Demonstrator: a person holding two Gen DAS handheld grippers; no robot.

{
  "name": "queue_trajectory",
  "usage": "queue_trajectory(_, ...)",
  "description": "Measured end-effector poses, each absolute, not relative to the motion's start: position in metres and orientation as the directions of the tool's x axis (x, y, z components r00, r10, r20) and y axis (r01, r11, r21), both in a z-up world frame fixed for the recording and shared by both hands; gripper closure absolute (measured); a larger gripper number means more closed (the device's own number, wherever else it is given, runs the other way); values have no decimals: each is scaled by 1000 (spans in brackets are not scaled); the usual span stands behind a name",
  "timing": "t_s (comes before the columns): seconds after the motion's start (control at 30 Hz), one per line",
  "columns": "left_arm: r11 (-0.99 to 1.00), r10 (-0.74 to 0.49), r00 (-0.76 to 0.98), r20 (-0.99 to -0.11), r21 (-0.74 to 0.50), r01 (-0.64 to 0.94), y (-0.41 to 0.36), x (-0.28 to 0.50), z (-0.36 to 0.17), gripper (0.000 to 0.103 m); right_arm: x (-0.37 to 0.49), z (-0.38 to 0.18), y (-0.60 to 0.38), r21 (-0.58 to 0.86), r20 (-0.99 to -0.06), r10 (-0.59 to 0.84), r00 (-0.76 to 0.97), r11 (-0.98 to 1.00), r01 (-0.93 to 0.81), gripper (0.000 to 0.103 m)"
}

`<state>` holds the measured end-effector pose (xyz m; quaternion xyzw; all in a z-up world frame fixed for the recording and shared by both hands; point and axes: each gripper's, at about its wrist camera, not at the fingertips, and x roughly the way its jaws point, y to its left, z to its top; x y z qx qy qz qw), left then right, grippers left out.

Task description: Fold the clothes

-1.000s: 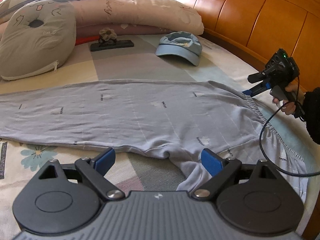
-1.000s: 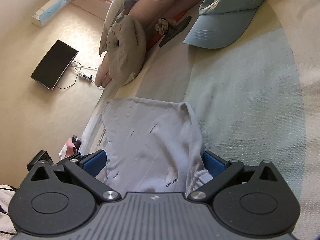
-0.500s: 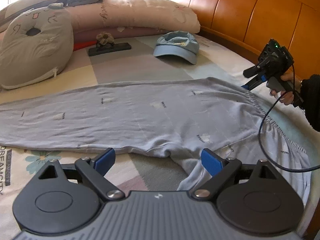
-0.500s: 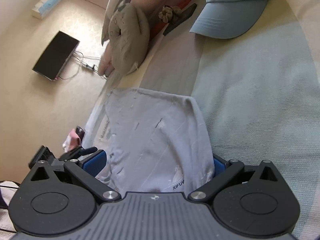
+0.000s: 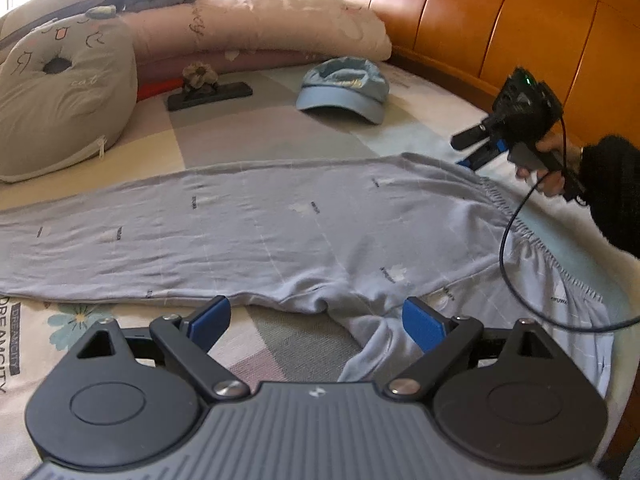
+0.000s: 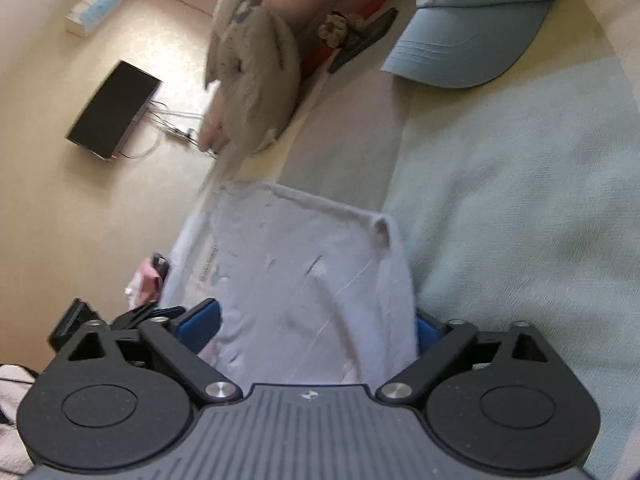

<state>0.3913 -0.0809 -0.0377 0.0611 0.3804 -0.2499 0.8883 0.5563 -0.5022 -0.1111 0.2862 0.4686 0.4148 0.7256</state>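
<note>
Grey trousers (image 5: 260, 232) lie flat at frame centre; left gripper (image 5: 316, 322) gapes empty, while right gripper (image 6: 316, 326), wide but just narrowing, straddles their waistband unpinched.

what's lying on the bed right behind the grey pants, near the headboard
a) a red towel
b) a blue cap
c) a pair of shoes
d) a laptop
b: a blue cap sits brim-forward on the bed beyond the pants, close to the wooden headboard.
</note>
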Motion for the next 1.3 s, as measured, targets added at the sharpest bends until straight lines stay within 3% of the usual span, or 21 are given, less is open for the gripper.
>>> queue_trajectory(0.23,853,-413,589,-695,-68,518,-94,389,-23,10,574,-112,-486,798,-448,869,212,495,-343,9)
queue_trajectory(0.37,853,-413,579,-703,-75,517,-93,386,-20,10,577,-118,-499,802,-469,851,237,522,-289,43)
queue_trajectory(0.53,852,-396,575,-716,-53,521,-99,385,-13,10,578,-114,-478,756,-512,823,245,567,-327,44)
queue_trajectory(0.63,847,-391,582,-713,-31,531,-102,386,-7,10,583,-115,-476,751,-523,813,256,582,-313,53)
queue_trajectory(0.73,846,-389,582,-714,-27,533,-103,388,-4,10,580,-111,-470,690,-576,768,281,641,-336,74)
queue_trajectory(0.77,846,-387,581,-716,-24,533,-103,388,-4,10,578,-109,-466,649,-609,734,301,679,-343,92)
queue_trajectory(0.8,846,-384,581,-717,-21,533,-104,389,-4,10,575,-106,-463,605,-641,698,321,716,-349,101)
queue_trajectory(1.3,824,-324,575,-751,75,562,-117,423,-21,10,528,-73,-411,236,-746,438,501,878,-416,100)
